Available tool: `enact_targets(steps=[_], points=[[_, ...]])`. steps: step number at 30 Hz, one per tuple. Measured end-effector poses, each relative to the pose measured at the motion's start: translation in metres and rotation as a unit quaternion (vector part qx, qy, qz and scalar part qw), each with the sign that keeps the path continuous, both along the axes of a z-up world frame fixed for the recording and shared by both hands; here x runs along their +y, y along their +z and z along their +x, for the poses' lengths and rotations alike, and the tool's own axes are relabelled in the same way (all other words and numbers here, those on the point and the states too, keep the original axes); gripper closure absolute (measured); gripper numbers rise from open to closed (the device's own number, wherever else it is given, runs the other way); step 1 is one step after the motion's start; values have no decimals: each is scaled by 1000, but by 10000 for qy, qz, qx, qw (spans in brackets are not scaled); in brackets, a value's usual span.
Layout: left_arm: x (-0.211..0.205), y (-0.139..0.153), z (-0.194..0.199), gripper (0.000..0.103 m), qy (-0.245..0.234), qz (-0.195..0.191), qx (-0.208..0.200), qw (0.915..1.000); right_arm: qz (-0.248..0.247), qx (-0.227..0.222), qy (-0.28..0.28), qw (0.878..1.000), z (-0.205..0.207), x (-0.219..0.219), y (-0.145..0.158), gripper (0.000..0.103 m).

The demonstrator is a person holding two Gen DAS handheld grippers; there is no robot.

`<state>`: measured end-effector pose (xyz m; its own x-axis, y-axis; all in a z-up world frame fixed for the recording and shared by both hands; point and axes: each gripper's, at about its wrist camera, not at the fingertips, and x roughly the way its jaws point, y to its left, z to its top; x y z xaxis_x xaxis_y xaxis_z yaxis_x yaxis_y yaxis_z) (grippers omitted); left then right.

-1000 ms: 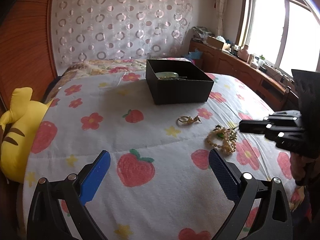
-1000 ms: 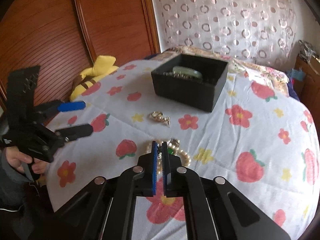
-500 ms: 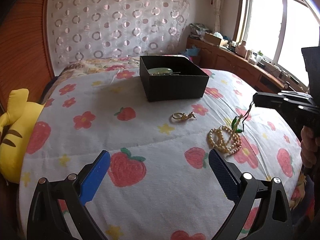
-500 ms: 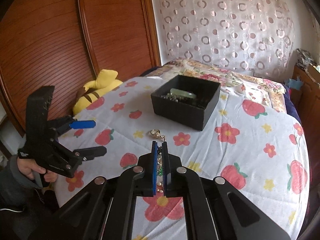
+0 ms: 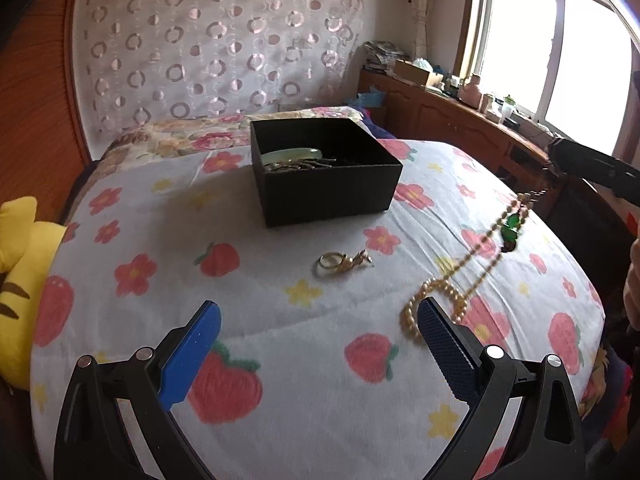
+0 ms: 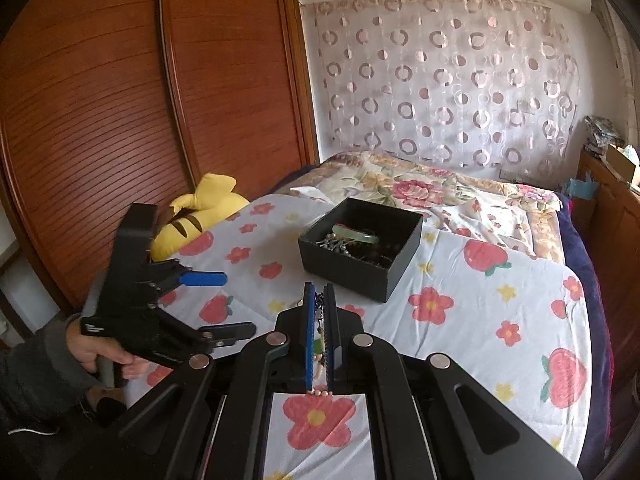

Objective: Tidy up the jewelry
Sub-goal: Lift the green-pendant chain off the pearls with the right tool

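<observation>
Your right gripper (image 6: 319, 300) is clamped on the pearl necklace (image 5: 460, 276), whose lower end trails on the bedspread (image 5: 280, 320) near its right edge. Your left gripper (image 5: 318, 320) is spread apart, holding nothing. The black box (image 5: 326, 196) sits mid-bed.

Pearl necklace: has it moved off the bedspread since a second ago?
Yes. The right gripper has pulled the pearl necklace upward; its lower loop still lies on the bedspread.

Location: a home bedroom. Indicators: a bed (image 5: 280, 380) covered by a strawberry-and-flower blanket (image 6: 480, 320), a yellow plush toy (image 6: 200, 208) at its left edge, wooden louvred wardrobe doors (image 6: 100, 120), a circle-patterned sheer curtain (image 6: 440, 80), and a cluttered window ledge (image 5: 480, 104).
</observation>
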<state>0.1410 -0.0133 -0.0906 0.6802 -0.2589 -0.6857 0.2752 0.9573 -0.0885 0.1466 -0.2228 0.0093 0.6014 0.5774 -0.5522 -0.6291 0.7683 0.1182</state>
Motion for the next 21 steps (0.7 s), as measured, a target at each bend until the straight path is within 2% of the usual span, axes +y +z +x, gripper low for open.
enact_targets(steps=[3,11,15,21], points=[[-4,-1,9,8,-6,85,60,9999,-92,14,-40,9999,1,-1,-5,98],[-13,-8,15,8,-91,226,179,9995,-584,654,-510,9948,24,-25,-70,98],[-15,-8,15,8,-101,231,183,9995,-517,935,-789,9911,34,-51,-91,98],[-17,-8,15,8,-107,238,181,9995,-323,1010,-888,9904,28,-74,-95,98]])
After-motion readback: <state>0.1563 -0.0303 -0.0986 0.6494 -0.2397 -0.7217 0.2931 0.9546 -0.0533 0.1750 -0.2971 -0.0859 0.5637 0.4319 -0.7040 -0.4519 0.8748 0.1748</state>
